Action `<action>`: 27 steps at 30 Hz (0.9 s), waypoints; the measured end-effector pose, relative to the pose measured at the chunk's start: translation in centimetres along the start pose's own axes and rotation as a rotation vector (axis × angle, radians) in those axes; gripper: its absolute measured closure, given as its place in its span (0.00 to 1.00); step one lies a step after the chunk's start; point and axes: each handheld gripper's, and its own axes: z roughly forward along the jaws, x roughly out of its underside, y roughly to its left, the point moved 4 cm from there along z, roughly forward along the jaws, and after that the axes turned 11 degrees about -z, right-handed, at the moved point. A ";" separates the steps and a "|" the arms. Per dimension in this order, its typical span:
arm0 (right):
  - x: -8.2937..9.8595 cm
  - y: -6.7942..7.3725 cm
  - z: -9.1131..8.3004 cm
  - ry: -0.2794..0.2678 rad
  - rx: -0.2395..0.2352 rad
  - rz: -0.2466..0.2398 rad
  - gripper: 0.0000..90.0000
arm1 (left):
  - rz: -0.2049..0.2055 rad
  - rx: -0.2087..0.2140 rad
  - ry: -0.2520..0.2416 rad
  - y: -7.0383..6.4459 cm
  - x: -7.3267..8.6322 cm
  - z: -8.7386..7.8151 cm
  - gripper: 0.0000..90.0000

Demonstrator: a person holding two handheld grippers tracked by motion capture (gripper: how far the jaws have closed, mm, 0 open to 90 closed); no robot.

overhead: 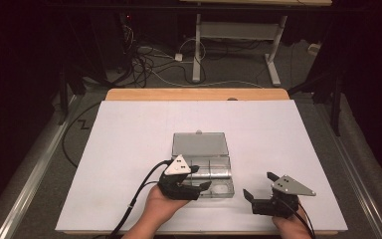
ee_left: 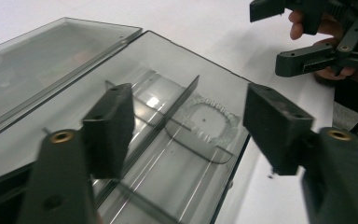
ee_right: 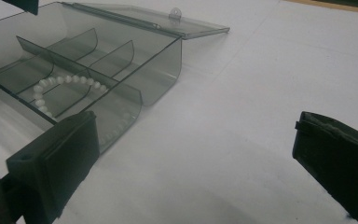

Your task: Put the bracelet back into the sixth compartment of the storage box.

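With the bead bracelet (ee_right: 63,88) lying in a front compartment of the open clear divided box (overhead: 203,164), both the left gripper (overhead: 199,185) and right gripper (overhead: 258,186) stand wide and empty; next, probably close the lid (overhead: 199,145).

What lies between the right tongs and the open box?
Only bare white table separates the right tongs from the clear box, seen in the high view.

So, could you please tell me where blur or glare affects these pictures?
Left gripper view: the near jaws of the left gripper are soft, and glare streaks the clear box. Right gripper view: the beads are sharp, the near jaws blurred. High view: dark surroundings, evenly lit table.
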 end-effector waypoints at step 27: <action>0.2 0.0 0.1 0.003 -0.001 -0.001 0.02 | -0.073 -0.126 -0.047 5.9 3.5 -5.9 0.00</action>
